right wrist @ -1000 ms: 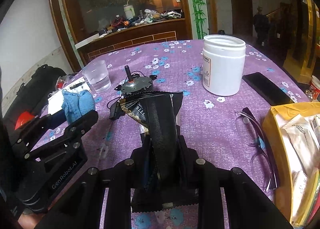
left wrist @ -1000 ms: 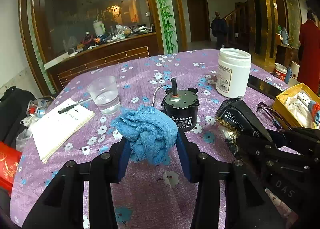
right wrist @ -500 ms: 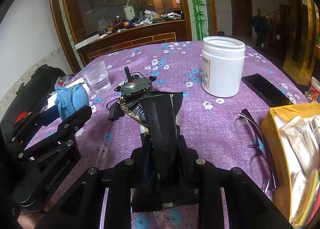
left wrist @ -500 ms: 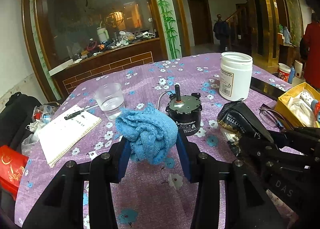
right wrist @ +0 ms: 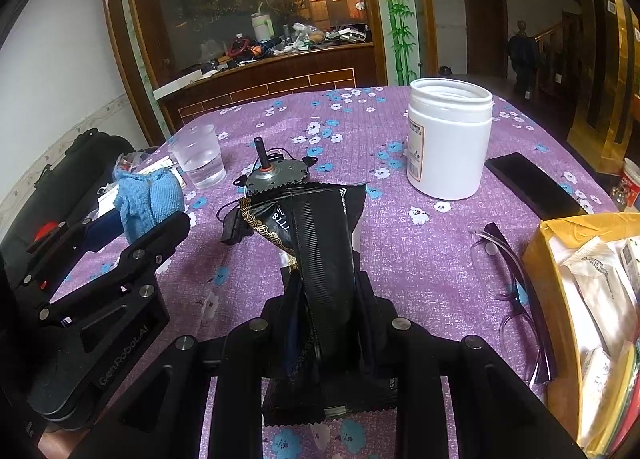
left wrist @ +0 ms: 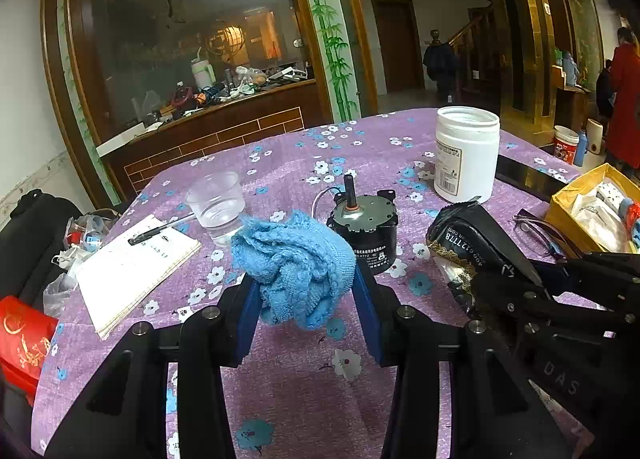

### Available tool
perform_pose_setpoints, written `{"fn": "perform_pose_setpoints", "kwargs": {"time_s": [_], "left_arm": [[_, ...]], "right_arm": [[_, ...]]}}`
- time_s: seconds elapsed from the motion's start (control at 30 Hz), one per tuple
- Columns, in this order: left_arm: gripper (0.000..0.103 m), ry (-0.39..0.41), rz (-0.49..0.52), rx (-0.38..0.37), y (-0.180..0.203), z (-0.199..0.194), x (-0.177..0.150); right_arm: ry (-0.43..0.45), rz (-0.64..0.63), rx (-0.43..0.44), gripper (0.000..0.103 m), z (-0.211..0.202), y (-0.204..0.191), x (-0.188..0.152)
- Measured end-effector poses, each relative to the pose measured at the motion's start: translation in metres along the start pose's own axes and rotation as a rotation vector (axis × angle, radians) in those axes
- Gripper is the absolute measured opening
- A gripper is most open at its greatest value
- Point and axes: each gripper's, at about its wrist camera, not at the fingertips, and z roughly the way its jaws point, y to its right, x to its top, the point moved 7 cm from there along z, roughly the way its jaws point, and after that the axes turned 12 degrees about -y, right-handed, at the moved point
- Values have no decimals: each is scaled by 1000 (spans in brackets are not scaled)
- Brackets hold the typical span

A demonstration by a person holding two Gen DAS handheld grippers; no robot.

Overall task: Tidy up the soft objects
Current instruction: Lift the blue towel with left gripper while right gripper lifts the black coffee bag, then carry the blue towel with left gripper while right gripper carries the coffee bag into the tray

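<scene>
A crumpled blue knitted cloth [left wrist: 294, 269] is squeezed between the blue pads of my left gripper [left wrist: 304, 291], held above the purple flowered tablecloth [left wrist: 288, 387]. The same cloth [right wrist: 146, 201] shows at the left of the right wrist view. My right gripper [right wrist: 328, 299] is shut on a black foil pouch [right wrist: 324, 247] with gold trim, which sticks out forward over the table. In the left wrist view that pouch [left wrist: 472, 243] and the right gripper [left wrist: 516, 295] sit at the right.
A small black motor [left wrist: 366, 225] with an upright shaft stands just behind the cloth. Around it are a clear cup of water [left wrist: 216, 205], a notepad with a pen [left wrist: 132, 271], a white open jar [right wrist: 450, 141], a black phone [right wrist: 534, 187], glasses [right wrist: 516, 299] and a yellow box [right wrist: 588, 299].
The left wrist view has tilted up a little, so the table sits lower in the frame. Both grips are unchanged.
</scene>
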Motion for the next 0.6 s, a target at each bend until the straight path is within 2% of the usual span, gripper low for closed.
{"fn": "perform_pose_setpoints", "kwargs": {"time_s": [0.1,0.2,0.33,0.47,0.6], "left_arm": [[42,9,-5,-7,0,-3,1],[42,10,-18,-44,0,-9,2],[42,-5,-28,-126,11,-21,3],[42,-31,8,-199,41,-35,5],[42,-59,40,-313,89,-53,11]], "right_arm": [[0,29,12,26,-1,4,1],[-10,87,41,26,-7,12,2],[26,127,68,26,-38,21,-7],[48,170,59,26,-70,51,-23],[93,227,25,26,-109,100,-35]]}}
